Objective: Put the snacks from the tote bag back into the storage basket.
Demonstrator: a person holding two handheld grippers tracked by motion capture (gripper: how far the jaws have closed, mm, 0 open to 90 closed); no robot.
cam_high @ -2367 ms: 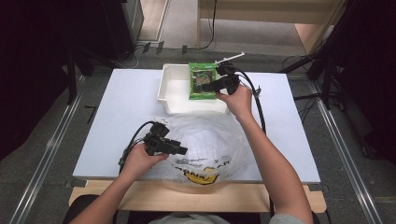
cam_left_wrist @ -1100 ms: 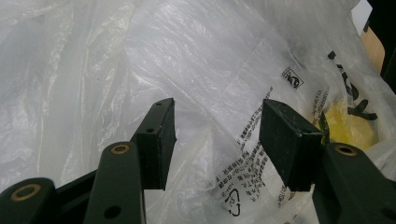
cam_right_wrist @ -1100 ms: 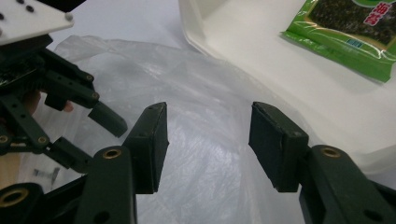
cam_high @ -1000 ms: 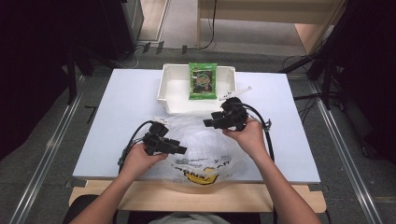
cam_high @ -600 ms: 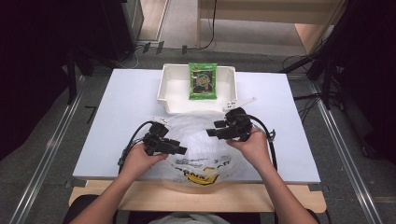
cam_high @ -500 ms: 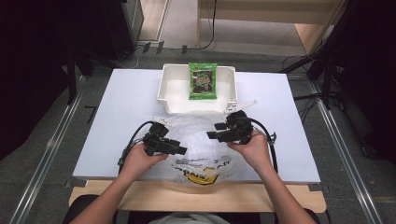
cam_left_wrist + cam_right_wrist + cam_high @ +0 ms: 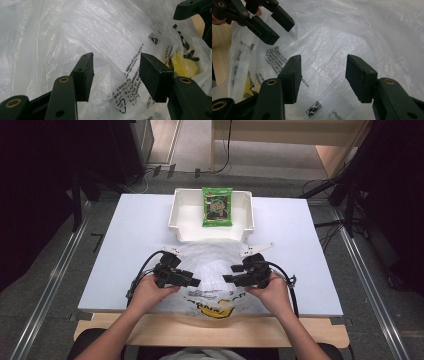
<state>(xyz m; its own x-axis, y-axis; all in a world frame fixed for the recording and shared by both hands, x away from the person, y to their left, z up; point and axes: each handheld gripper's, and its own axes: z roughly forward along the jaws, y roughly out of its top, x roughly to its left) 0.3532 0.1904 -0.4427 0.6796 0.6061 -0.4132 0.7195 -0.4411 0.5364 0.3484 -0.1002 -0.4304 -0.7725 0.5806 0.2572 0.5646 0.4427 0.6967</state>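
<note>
A crumpled clear plastic bag (image 7: 210,265) with yellow and black print lies at the near middle of the white table (image 7: 125,235). My left gripper (image 7: 194,281) rests over the bag's left side, open, with only film below its jaws. My right gripper (image 7: 227,279) faces it from the right, also open and holding nothing. In the left gripper view the open jaws frame the printed bag (image 7: 100,32), with the right gripper (image 7: 192,10) at the top right. The right gripper view looks onto the bag (image 7: 342,37), the left gripper (image 7: 267,22) at its top left.
A white tray (image 7: 175,217) stands at the back middle of the table, touching the bag's far edge. A green snack packet (image 7: 217,207) lies flat in it. The table's wooden front edge (image 7: 125,325) runs just under the bag.
The right gripper left the green packet in the tray and came back toward the person, sinking to the bag's right side. The left gripper stayed put.
</note>
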